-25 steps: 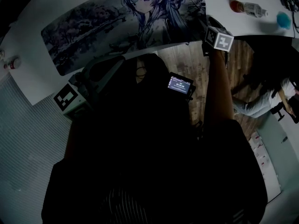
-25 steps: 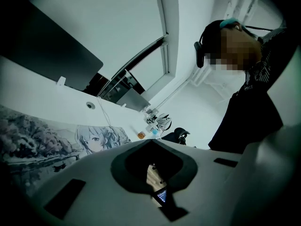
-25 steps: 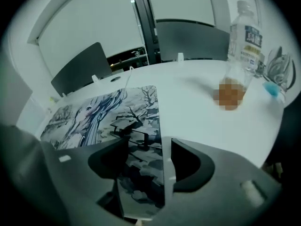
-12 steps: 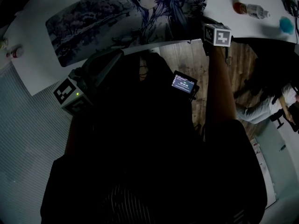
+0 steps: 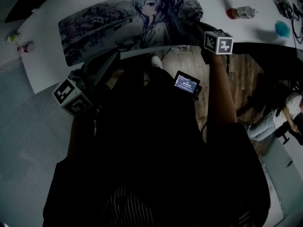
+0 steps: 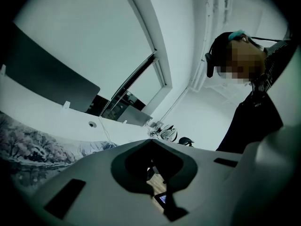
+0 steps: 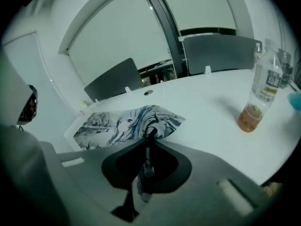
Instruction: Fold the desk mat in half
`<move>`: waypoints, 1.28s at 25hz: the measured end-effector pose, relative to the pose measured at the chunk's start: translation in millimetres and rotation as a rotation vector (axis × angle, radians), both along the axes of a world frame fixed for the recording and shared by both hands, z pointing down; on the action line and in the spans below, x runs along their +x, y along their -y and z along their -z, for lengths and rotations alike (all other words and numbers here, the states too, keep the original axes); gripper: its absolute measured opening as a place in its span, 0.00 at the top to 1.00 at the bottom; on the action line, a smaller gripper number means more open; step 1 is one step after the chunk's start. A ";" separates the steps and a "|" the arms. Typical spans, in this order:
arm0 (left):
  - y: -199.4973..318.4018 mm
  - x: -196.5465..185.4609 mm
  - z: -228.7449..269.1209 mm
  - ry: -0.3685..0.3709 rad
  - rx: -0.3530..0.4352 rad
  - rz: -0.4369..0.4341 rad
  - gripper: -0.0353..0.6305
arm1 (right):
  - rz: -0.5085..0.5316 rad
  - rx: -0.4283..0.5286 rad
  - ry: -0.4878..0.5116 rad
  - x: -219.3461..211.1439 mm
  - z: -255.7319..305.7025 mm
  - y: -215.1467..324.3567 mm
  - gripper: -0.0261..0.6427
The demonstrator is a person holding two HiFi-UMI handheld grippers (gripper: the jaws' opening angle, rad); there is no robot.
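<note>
The right gripper (image 7: 149, 134) had just closed on the near edge of the long anime-printed desk mat (image 5: 109, 25). The left gripper (image 6: 151, 160) was clamped there too.

Before me white table (image 5: 42, 74). On it: printed desk mat (image 5: 104, 25), near edge raised off top; bottle (image 5: 241, 12) right of it; blue object (image 5: 282, 29) beyond; small items (image 5: 27, 47) at left end.
</note>
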State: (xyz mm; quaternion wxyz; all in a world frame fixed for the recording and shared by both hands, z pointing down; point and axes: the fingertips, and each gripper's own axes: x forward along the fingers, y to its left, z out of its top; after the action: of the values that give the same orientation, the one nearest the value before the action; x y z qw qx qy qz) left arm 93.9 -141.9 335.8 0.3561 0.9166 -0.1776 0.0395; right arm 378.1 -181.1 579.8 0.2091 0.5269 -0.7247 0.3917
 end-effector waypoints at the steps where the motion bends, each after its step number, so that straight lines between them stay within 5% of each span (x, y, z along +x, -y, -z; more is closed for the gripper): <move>1: -5.8 2.7 5.3 0.003 0.016 -0.001 0.94 | 0.024 0.015 -0.006 -4.2 6.9 0.7 0.92; 12: -44.6 -8.3 45.0 0.085 0.145 0.083 0.94 | 0.124 0.088 0.124 -38.0 53.1 -2.9 0.92; 22: -36.8 -50.2 63.4 0.061 0.217 0.143 0.94 | 0.139 0.082 0.091 -56.8 72.0 1.5 0.92; 32: 11.2 -182.4 54.8 0.005 0.219 0.170 0.94 | 0.057 -0.048 -0.042 -88.2 62.6 7.7 0.92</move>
State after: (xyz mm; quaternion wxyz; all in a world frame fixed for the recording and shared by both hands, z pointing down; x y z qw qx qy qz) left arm -88.5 -153.1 281.1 0.2555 0.9314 -0.2591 -0.0080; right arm 289.8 -188.8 517.2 0.2478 0.5091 -0.7253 0.3916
